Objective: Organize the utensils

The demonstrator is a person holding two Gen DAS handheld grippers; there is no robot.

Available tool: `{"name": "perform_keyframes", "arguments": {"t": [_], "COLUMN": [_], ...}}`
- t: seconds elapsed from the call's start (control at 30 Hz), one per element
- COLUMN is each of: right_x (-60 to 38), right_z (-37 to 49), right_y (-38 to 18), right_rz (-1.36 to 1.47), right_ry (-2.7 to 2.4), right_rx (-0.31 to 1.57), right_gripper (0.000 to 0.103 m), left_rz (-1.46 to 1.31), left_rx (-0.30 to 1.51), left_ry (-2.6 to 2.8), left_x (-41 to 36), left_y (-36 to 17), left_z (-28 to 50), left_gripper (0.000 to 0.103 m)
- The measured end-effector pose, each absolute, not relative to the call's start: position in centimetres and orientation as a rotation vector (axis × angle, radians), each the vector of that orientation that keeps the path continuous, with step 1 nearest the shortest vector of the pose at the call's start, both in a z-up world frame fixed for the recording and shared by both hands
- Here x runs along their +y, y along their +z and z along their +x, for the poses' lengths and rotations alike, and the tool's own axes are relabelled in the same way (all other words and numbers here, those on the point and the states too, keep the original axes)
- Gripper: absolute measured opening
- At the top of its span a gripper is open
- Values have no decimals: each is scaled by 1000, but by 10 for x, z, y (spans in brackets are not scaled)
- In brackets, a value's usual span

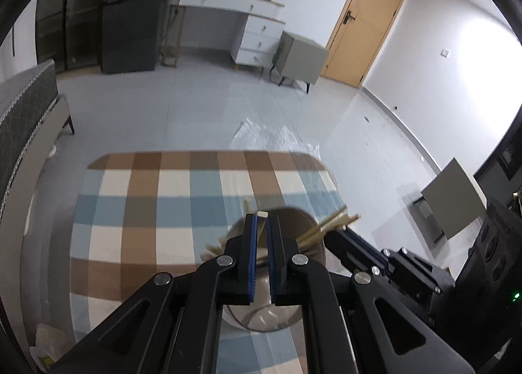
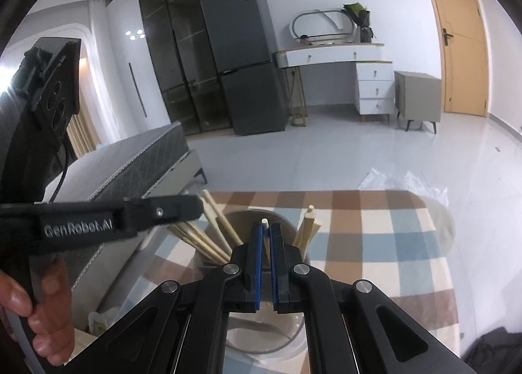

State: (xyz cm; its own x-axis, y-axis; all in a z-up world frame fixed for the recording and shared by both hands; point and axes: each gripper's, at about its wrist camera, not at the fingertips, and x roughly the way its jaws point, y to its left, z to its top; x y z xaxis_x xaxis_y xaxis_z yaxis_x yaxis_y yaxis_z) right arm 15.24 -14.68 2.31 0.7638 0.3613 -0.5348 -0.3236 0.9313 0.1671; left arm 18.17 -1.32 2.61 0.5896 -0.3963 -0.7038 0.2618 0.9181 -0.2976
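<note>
My right gripper (image 2: 267, 230) pinches one chopstick (image 2: 265, 222) over the holder (image 2: 261, 338) near the checked table's (image 2: 375, 243) left edge, my left gripper (image 2: 199, 202) alongside.

wrist views, close, seemingly downward, sharing holder (image 1: 303, 227)

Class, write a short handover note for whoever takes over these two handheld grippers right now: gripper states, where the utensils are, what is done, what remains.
Left gripper: shut on one chopstick, held over the holder.
Right gripper: shut on another chopstick, also above the holder.
The round holder stands on the checked tablecloth and already has several chopsticks leaning in it.
Done: most sticks appear to be in the holder.
Left: lower and release the two held sticks into the holder. No other loose utensils show in these views.
</note>
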Motion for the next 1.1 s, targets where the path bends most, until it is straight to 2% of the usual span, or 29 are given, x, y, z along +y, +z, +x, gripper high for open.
{"name": "perform_keyframes", "arguments": {"t": [0.23,0.37,0.4,0.57,0.9,0.97,1.1], "right_x": [-150,-157,-159,-168,-176,-176,-176], "right_z": [148,136,133,117,86,78,60], "right_y": [14,18,19,26,58,64,79], "right_rz": [93,115,119,128,145,154,168], "right_ry": [364,359,358,338,318,319,346], "right_rx": [649,637,637,633,549,522,465], "right_gripper": [9,29,29,35,59,76,80], "left_rz": [-187,-185,-181,-190,-202,-205,-177], "left_rx": [947,955,948,911,825,801,739], "left_ry": [-369,-364,-359,-338,-279,-270,-240], "left_x": [-10,-7,-7,-1,13,15,18], "left_y": [19,22,25,34,60,65,77], "left_z": [180,173,170,157,126,119,102], "left_gripper": [2,4,5,33,50,57,58]}}
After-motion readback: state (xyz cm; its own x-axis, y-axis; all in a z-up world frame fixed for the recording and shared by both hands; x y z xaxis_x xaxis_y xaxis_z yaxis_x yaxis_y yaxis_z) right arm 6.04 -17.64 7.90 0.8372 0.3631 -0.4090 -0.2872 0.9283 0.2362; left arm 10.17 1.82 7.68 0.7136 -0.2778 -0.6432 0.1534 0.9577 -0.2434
